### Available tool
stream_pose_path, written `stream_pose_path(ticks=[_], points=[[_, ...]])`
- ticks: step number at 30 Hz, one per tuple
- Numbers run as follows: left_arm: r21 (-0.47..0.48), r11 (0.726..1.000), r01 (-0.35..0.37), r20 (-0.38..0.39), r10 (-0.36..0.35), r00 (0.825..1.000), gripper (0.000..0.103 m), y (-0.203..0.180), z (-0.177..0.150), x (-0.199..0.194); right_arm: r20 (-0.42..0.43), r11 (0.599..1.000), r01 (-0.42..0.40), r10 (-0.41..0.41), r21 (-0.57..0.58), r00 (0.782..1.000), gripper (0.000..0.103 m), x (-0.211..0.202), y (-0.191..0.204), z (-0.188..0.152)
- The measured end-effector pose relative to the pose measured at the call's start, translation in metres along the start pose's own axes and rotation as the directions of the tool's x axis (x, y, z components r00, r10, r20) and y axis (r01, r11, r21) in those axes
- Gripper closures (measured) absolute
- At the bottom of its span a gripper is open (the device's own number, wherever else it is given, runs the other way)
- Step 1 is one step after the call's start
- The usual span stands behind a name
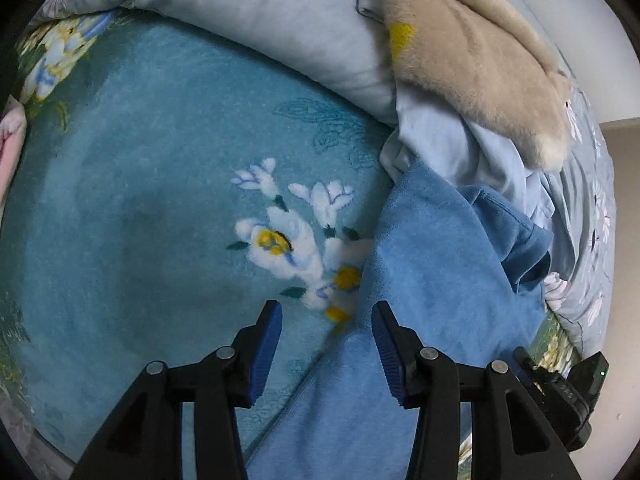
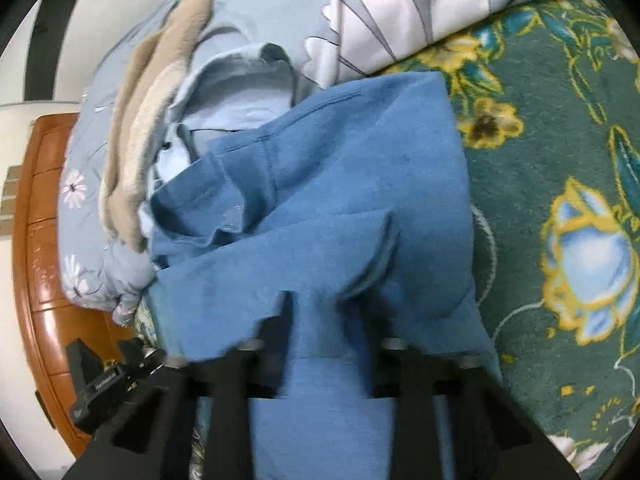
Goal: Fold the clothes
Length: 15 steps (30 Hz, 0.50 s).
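A blue garment (image 1: 432, 264) lies crumpled on a teal floral blanket (image 1: 140, 208). My left gripper (image 1: 326, 316) is open just above the garment's left edge, with cloth running under its right finger (image 1: 386, 344) and nothing held. In the right wrist view the same blue garment (image 2: 328, 184) drapes over my right gripper (image 2: 316, 304) and hides its fingertips. Cloth passes between the two fingers, but the jaw gap is hidden.
A pale blue quilt (image 1: 256, 12) and a beige fleece (image 1: 476, 64) are piled behind the garment, with a light blue shirt (image 1: 452, 148) between them. A dark green floral blanket (image 2: 552, 184) lies to the right. A wooden bed frame (image 2: 38, 264) stands at the left.
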<state>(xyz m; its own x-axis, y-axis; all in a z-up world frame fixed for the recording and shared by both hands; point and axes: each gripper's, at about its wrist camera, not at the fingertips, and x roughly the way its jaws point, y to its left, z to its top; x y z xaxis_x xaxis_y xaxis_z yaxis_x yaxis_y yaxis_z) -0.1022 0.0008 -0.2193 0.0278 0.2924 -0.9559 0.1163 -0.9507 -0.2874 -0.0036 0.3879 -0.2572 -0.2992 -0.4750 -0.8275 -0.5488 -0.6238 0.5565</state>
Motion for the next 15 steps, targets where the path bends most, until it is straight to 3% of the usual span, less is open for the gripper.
stream_pose_path(ticks=[3, 6, 13, 15], points=[[0.001, 1.000, 0.024, 0.001, -0.024, 1.000, 0.052, -0.005, 0.000, 0.000, 0.004, 0.999, 0.032, -0.032, -0.033, 0.999, 0.100, -0.007, 0.007, 0.002], [0.022, 0.999, 0.045, -0.002, -0.045, 0.999, 0.052, -0.011, 0.000, 0.001, 0.034, 0.988, 0.057, -0.053, -0.140, 0.998, 0.101, -0.028, 0.022, 0.001], [0.051, 0.998, 0.036, -0.017, -0.035, 0.999, 0.051, -0.015, -0.001, 0.004, 0.111, 0.964, 0.212, -0.196, -0.163, 0.974, 0.101, -0.057, -0.007, 0.014], [0.051, 0.998, 0.032, -0.024, -0.031, 0.999, 0.050, -0.014, -0.002, 0.006, 0.095, 0.974, 0.184, -0.173, -0.131, 0.980, 0.101, -0.055, -0.020, 0.017]])
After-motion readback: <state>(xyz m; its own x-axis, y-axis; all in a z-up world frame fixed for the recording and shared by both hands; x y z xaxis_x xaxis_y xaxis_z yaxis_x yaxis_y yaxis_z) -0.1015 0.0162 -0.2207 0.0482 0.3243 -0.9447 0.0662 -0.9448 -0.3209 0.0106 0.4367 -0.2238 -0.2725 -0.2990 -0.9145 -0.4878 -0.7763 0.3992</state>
